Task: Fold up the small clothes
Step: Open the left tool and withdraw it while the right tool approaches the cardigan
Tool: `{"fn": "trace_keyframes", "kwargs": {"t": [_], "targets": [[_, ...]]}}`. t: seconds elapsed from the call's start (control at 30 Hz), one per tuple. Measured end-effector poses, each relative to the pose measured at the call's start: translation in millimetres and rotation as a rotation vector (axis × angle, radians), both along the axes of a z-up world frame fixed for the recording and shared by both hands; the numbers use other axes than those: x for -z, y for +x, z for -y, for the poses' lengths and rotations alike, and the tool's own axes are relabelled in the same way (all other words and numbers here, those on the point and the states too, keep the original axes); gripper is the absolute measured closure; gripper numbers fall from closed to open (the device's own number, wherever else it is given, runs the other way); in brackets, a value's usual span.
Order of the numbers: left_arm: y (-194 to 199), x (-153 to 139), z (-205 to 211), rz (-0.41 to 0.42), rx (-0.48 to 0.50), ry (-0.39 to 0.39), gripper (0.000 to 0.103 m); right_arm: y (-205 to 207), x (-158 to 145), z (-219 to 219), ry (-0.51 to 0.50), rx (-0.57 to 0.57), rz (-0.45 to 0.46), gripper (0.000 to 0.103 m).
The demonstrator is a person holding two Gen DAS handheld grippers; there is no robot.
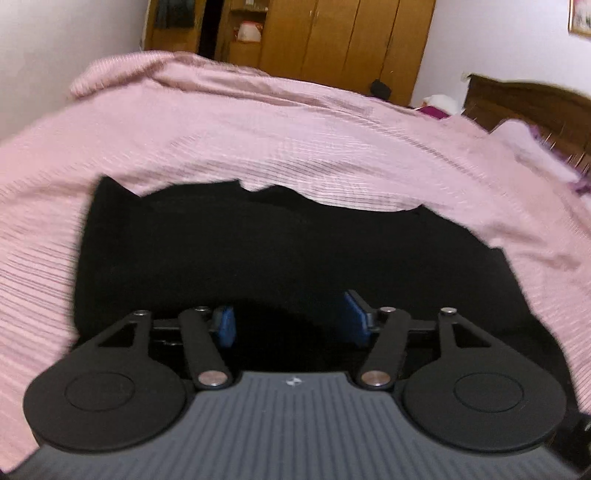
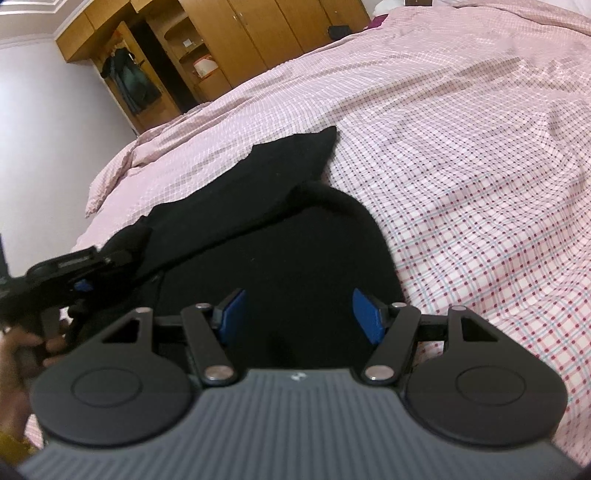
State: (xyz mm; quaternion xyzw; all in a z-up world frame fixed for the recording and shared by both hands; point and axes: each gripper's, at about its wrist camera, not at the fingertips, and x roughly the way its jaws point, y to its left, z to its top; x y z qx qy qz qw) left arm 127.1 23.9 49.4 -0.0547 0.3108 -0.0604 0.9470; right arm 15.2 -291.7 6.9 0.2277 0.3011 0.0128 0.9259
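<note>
Right wrist: black garment, partly folded, flat.

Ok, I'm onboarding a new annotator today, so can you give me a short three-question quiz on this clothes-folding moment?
1. True or false: the right gripper is clamped on the black garment.
2. What pattern does the bedspread show? A) plain white B) pink check C) blue stripes
3. Fill in: behind the bed stands a wooden ____.

Key:
1. False. Its blue pads stand apart over the cloth, as do the left gripper's.
2. B
3. wardrobe
</note>
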Motion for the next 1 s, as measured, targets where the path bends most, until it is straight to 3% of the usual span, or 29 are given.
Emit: {"fn": "trace_keyframes", "kwargs": {"t": [0.1, 0.4, 0.73, 1.0], "targets": [[-15.7, -13.4, -7.8, -0.014, -0.021, 0.068, 0.034, 1.2, -1.9, -3.8, 0.004, -0.011, 0.003, 0.036], [-56.8, -36.9, -60.5, -0.051, -0.108, 0.080, 0.029, 15.3, -19.0, -36.6, -0.035, -0.109, 0.030, 0.036], [-68.9, -15.1, -111.0, -0.123, -0.199, 0.048, 0.028, 54.9, -51.5, -115.8, -0.107, -0.307, 0.060, 0.036], [-75.6, -3.4, -133.8, -0.135, -0.232, -0.007, 0.028, 92.3, -74.4, -194.2, -0.153, -0.465, 0.078, 0.036]]}}
